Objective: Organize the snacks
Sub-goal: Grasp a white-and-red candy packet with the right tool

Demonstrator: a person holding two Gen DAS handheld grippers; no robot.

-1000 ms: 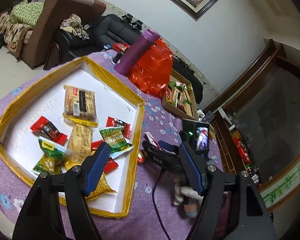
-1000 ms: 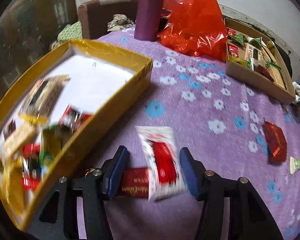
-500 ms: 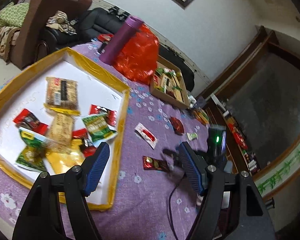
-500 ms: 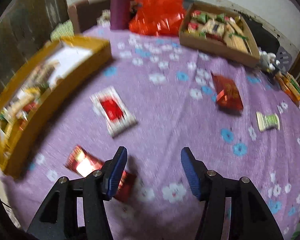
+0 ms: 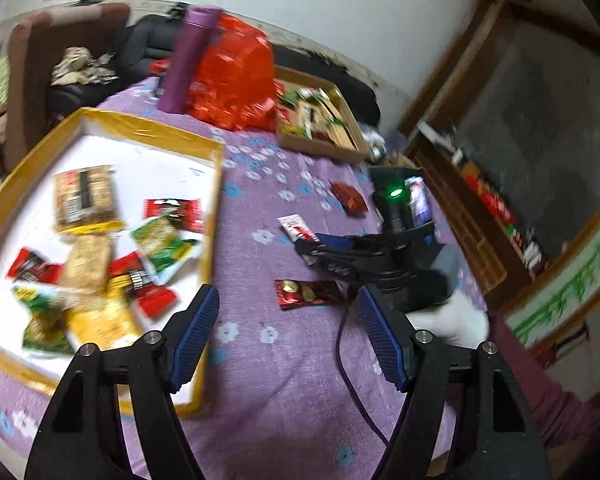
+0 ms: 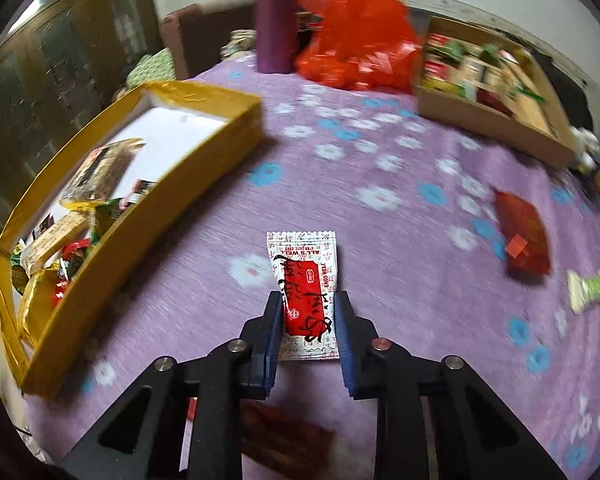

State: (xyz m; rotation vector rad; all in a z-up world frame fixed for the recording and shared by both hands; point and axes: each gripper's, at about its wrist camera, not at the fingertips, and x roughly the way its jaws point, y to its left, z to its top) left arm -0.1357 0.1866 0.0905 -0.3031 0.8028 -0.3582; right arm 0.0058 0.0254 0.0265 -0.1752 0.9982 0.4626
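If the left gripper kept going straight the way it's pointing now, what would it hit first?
Probably the dark red snack packet lying on the purple tablecloth, which sits between the open fingers of the left gripper. Beyond it is the right gripper. Depth is hard to judge in the fisheye view.

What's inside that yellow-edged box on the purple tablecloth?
The yellow-edged box holds a loose pile of snack packets: red, green, tan and yellow wrappers on a white floor. Whatever lies beneath the overlapping packets is covered.
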